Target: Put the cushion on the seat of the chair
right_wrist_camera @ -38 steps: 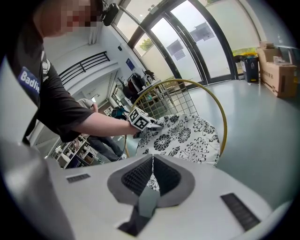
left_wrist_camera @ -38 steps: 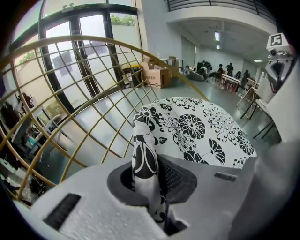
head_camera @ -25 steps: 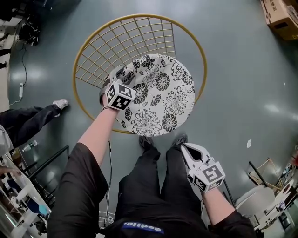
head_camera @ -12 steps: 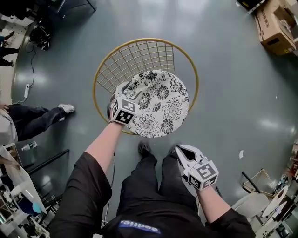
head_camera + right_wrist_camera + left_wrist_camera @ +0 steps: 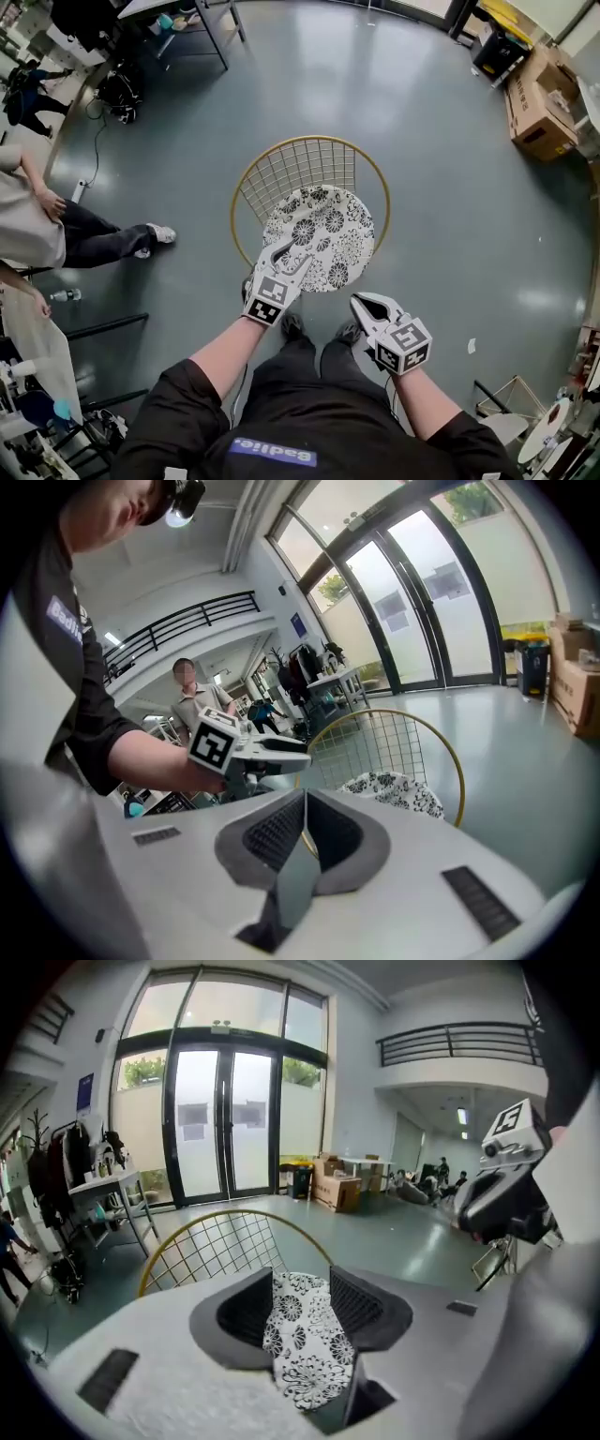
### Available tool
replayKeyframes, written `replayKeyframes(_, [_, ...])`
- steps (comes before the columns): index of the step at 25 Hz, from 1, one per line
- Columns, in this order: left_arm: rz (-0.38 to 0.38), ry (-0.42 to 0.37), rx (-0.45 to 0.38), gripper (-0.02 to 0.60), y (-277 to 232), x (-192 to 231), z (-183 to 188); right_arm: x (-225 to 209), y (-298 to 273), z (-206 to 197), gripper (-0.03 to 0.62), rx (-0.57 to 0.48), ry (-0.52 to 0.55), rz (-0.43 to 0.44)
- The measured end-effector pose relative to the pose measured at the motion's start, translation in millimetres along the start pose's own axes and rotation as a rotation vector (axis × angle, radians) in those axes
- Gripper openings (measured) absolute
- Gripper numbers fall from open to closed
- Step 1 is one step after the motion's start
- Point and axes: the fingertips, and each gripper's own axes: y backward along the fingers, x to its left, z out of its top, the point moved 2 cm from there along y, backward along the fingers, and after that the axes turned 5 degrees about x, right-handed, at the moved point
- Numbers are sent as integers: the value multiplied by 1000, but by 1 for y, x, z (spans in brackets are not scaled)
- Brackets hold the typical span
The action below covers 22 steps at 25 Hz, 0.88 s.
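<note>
**Cushion on seat; left tongs apart, right together**

Cushion [image 5: 322,236]: round, padded, white cloth with black flower print, lying flat on the seat of the chair [image 5: 300,164], a gold wire-grid shell with a hoop rim.
Left gripper [image 5: 289,253]: by the cushion's near edge, jaws apart, just been closing, gripping nothing.
Right gripper [image 5: 361,302]: jaws together, empty.
Floor [image 5: 450,187]: glossy grey, open beyond the rim.

Head view: high up, looks steeply down on chair [image 5: 300,169] and floor [image 5: 441,141]. Left, right gripper views: low, close behind own jaws, facing glass doors [image 5: 220,1119]. All three share chair and cushion [image 5: 323,234].
</note>
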Motion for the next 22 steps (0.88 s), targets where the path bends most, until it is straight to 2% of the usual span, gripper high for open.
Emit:
replayKeyframes(8, [-15,170,-150,89,108,-64,41,57,24,54,31,-41,124,67])
replayKeyframes(16, [-76,162,-299,21,186,-93,95,105,47,91,31,-94,227,127])
replayKeyframes(22, [-103,159,-369,17,212,-105,111,121,56,100,29,-113,290,154])
